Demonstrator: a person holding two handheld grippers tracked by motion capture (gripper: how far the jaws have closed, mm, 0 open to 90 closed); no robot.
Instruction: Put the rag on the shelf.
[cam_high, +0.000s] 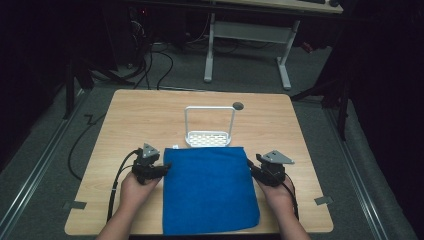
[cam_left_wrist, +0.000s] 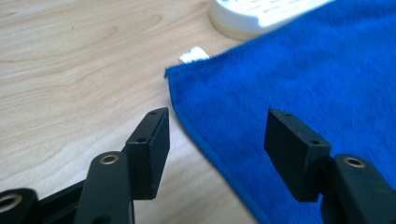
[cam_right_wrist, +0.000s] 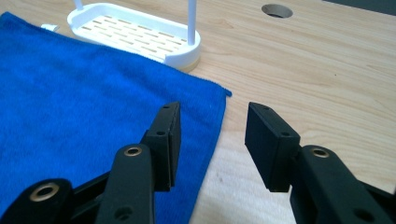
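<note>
A blue cloth (cam_high: 209, 187) lies flat on the wooden table (cam_high: 130, 120), its far edge next to a white slotted rack (cam_high: 209, 136) with a tall wire handle. My left gripper (cam_high: 161, 170) sits at the cloth's left edge, jaws open; in the left gripper view the cloth (cam_left_wrist: 299, 84) edge runs between the two black pads (cam_left_wrist: 149, 149) and a white tag (cam_left_wrist: 194, 54) sticks out at its corner. My right gripper (cam_high: 251, 167) is at the cloth's right edge, open, and the cloth (cam_right_wrist: 93, 107) edge passes under the gap between its pads (cam_right_wrist: 268, 144).
A round hole (cam_high: 238, 105) is cut in the table beyond the rack (cam_right_wrist: 135, 35). Tape marks sit near both front corners of the table. A white-legged desk (cam_high: 250, 45) and cables stand on the floor behind.
</note>
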